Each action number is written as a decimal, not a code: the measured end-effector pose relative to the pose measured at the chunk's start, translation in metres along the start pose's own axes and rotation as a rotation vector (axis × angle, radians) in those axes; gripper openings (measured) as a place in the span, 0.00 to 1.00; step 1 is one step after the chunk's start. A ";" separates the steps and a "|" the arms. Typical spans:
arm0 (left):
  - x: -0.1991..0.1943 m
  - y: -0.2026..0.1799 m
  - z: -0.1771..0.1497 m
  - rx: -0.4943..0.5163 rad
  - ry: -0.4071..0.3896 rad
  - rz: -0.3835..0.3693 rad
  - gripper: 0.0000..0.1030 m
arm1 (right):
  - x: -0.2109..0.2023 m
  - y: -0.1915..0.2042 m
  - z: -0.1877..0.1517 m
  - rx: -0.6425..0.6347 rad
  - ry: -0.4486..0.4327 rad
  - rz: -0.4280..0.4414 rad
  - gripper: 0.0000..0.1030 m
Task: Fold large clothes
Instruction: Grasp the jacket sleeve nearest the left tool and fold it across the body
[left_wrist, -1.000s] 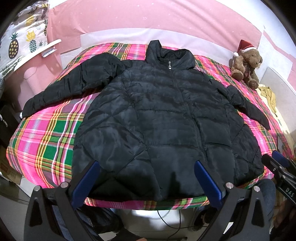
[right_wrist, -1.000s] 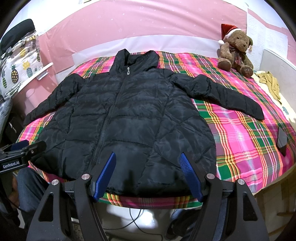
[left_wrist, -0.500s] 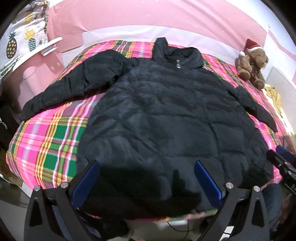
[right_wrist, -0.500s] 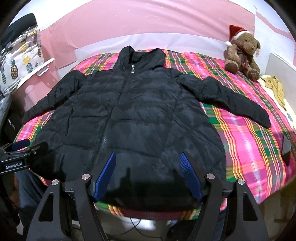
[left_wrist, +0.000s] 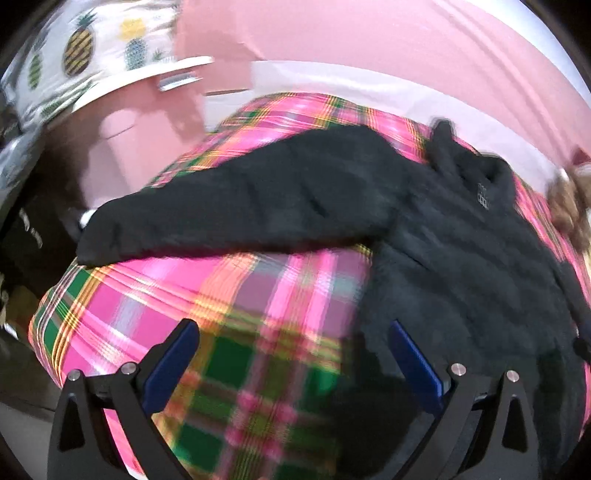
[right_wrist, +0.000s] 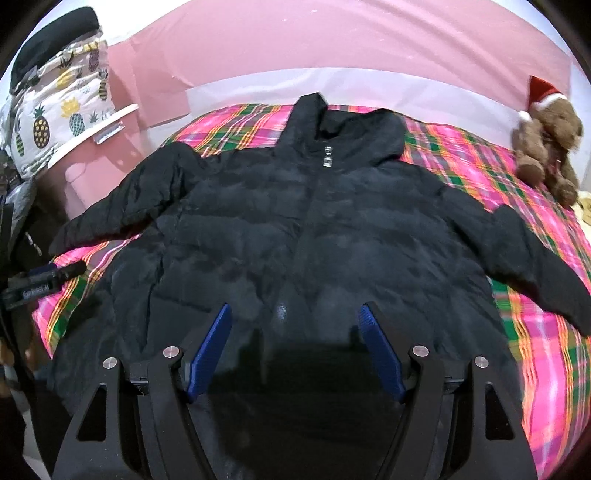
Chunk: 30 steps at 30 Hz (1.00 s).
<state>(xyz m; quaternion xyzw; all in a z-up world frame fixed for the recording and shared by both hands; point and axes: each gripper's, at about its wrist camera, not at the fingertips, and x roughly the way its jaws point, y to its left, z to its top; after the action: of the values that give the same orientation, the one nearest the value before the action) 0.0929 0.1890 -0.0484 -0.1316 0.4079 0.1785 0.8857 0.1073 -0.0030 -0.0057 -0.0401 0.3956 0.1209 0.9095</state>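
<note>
Black jacket lies flat and unfolded on the bed, both sleeves out; left gripper and right gripper spread, empty.

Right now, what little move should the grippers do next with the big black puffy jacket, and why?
Probably bring the left gripper forward onto the black puffy jacket's near sleeve. The jacket lies flat and unfolded on the plaid blanket, both grippers are open and empty, and that sleeve lies spread just ahead.

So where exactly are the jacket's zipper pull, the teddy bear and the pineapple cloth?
zipper pull (right_wrist: 327, 161), right wrist view, on the metal tab below the collar
teddy bear (right_wrist: 546, 147), right wrist view, on its body
pineapple cloth (right_wrist: 55, 122), right wrist view, on its printed front
</note>
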 end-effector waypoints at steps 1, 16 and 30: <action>0.008 0.013 0.006 -0.038 0.001 0.004 1.00 | 0.006 0.000 0.003 -0.006 0.006 0.006 0.69; 0.094 0.112 0.041 -0.327 0.019 0.041 1.00 | 0.081 0.012 0.041 -0.096 0.057 0.027 0.69; 0.065 0.097 0.076 -0.280 -0.061 -0.035 0.19 | 0.084 -0.031 0.026 -0.052 0.096 -0.057 0.69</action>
<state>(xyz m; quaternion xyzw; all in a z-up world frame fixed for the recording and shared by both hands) 0.1431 0.3187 -0.0588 -0.2555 0.3494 0.2219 0.8737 0.1887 -0.0123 -0.0503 -0.0807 0.4344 0.1031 0.8911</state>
